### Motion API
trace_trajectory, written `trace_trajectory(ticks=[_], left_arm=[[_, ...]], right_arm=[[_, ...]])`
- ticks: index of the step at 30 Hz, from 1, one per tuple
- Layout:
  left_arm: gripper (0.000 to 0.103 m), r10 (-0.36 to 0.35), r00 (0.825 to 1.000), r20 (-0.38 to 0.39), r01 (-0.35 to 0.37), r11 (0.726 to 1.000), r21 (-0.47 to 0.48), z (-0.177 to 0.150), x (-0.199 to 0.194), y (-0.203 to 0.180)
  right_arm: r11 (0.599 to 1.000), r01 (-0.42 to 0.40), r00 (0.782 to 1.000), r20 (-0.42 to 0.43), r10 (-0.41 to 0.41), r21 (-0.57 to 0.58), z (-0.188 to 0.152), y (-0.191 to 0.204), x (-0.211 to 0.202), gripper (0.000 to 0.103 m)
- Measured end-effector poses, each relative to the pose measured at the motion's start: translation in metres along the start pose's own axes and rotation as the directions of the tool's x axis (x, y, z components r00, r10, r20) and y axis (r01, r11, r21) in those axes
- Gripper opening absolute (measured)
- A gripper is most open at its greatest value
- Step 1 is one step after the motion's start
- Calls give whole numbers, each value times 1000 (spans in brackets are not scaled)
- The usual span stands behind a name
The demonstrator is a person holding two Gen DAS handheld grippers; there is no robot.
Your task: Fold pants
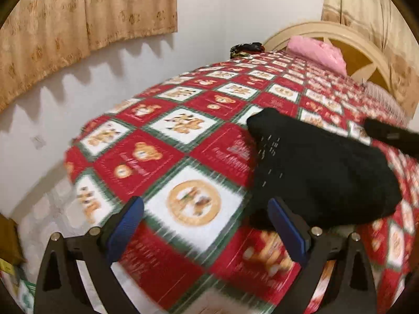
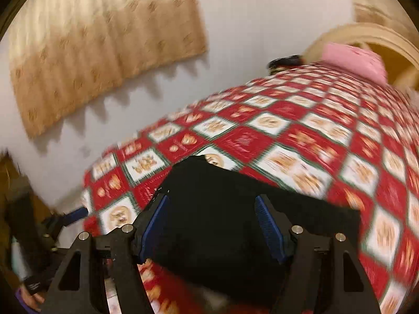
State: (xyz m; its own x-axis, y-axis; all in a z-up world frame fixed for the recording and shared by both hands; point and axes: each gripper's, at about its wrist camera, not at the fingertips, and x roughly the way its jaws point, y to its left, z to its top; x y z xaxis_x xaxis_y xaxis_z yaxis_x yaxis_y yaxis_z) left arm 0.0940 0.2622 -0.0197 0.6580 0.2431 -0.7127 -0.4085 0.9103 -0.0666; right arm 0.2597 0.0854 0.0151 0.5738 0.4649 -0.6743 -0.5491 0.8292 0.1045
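The black pants (image 1: pixel 322 172) lie folded into a compact bundle on the red and white teddy-bear bedspread (image 1: pixel 183 141). My left gripper (image 1: pixel 207 217) is open and empty, just left of the bundle's near edge, its right blue pad (image 1: pixel 288 233) next to the cloth. In the right wrist view the pants (image 2: pixel 222 209) lie flat right in front. My right gripper (image 2: pixel 209 222) is open above them with nothing between the blue pads (image 2: pixel 154 225). The other gripper shows at the far left of the right wrist view (image 2: pixel 70 217).
The bedspread (image 2: pixel 314 136) covers a bed with a cream headboard (image 1: pixel 340 39) and a pink pillow (image 1: pixel 316 52). A dark patterned item (image 1: pixel 246 48) lies at the far bed edge. A white wall and tan curtains (image 1: pixel 86 18) stand behind. Floor lies at the lower left.
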Motion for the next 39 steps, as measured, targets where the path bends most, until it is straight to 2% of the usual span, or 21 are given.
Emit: trace_trajectory(ticks=[2,3,4,5,6,7,8,10,11,13,16,18,19,23,27,29,31,35,37,38,39], left_arm=[[98,-45,998,-33,43,998,-51,6,14,-2],[97,-77,996,-44,74,995,-72,7,19,-3],[91,-115,992,-57,109,989,-100,8,25,-5],[73,-145,987,-72,135,983,-126,8,30,-6],[61,-175,981,-88,162,977,-143,8,35,-7],[42,-227,968,-110,207,964,-168,7,41,-9],[32,-262,960,-101,239,951,-194,4,41,-9],[23,-315,945,-91,288,931,-224,0,40,-11],[22,-319,943,-91,292,929,-228,-3,39,-13],[22,-316,946,-78,292,929,-229,-7,35,-18],[22,-274,960,-60,258,945,-200,-11,33,-26],[23,-263,963,-65,243,945,-217,-12,33,-24],[27,-257,964,-71,237,946,-219,-12,33,-22],[29,-232,969,-82,214,960,-182,-11,27,-15],[28,-180,982,-58,173,979,-105,-4,6,-14],[28,-155,988,-19,153,986,-61,4,-6,-14],[30,-145,989,25,145,989,-24,15,-14,-18],[60,-180,982,54,178,983,45,36,-5,-41],[60,-183,982,40,180,981,68,41,11,-53],[60,-165,986,15,164,984,72,41,21,-60],[60,-159,987,-8,159,985,70,43,33,-63]], right_arm=[[996,48,998,-34,-50,-80,12,10,29,69],[994,43,998,-51,-48,-105,16,13,41,68],[991,32,997,-69,-41,-130,20,16,51,63],[986,8,995,-96,-25,-165,24,22,63,47],[982,-17,993,-120,-6,-187,26,25,71,31],[977,-49,989,-146,19,-210,28,30,78,26],[970,-65,986,-165,26,-234,27,35,84,24],[956,-60,974,-224,-7,-289,21,45,101,22],[952,-86,966,-258,8,-293,15,47,110,18],[951,-88,966,-258,9,-296,11,49,121,17],[978,-115,957,-282,61,-177,20,36,139,17],[984,-130,953,-289,91,-121,28,29,148,17],[985,-132,954,-282,97,-107,29,28,150,17],[987,-133,967,-228,110,-92,26,31,144,17],[988,-155,984,-88,155,8,24,9,84,17],[992,-123,992,-32,124,36,17,-10,50,17],[997,-52,999,-9,53,60,7,-35,23,17],[980,117,993,-36,-112,164,-20,-107,-9,17],[971,152,986,-91,-137,182,-32,-127,-9,17],[971,171,972,-193,-138,167,-45,-136,2,17],[973,175,962,-235,-137,152,-56,-140,8,17]])
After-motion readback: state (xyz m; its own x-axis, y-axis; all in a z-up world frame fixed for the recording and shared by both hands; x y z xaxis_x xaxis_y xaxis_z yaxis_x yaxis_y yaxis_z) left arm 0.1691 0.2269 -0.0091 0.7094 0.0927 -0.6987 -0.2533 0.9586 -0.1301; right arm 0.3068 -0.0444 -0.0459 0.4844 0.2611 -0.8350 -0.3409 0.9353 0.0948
